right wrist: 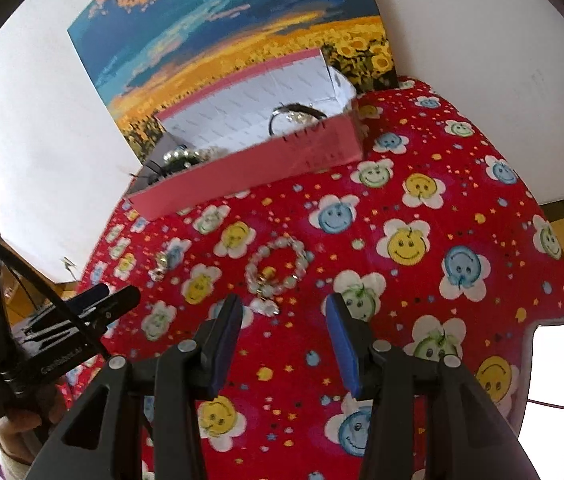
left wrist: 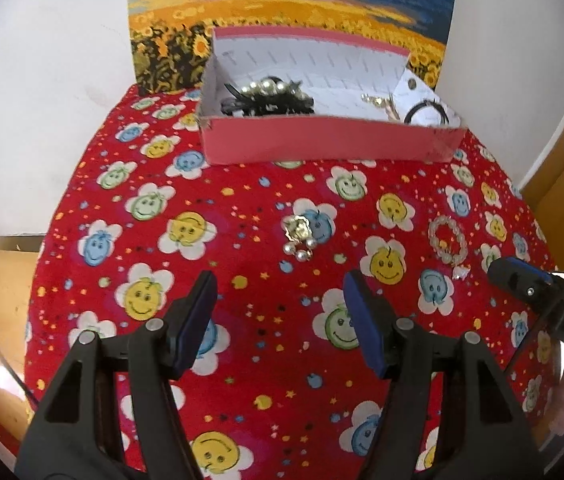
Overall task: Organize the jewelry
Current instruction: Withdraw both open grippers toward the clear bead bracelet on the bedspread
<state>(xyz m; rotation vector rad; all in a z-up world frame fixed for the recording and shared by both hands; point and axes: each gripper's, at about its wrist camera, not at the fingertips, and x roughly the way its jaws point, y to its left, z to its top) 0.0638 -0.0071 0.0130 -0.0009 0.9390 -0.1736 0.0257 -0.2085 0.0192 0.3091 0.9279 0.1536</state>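
Observation:
A gold and pearl earring (left wrist: 300,236) lies on the red smiley-flower cloth (left wrist: 241,200), just ahead of my left gripper (left wrist: 279,284), which is open and holds nothing. In the right wrist view a clear bead bracelet (right wrist: 277,266) with a small charm rests right in front of my right gripper (right wrist: 285,302), also open and holding nothing. The bracelet (left wrist: 447,242) shows in the left wrist view too, near the right gripper's tip (left wrist: 514,276). The pink box (left wrist: 322,140) at the back holds a black pearl hair piece (left wrist: 269,96), a gold chain (left wrist: 378,102) and a black hair tie (left wrist: 426,114).
A sunflower painting (left wrist: 282,8) leans on the white wall behind the box (right wrist: 241,176). A phone with a lit white screen (right wrist: 562,364) lies on the cloth at the right. The left gripper (right wrist: 115,294) and the earring (right wrist: 161,262) sit left of the bracelet. Wooden furniture borders the cloth.

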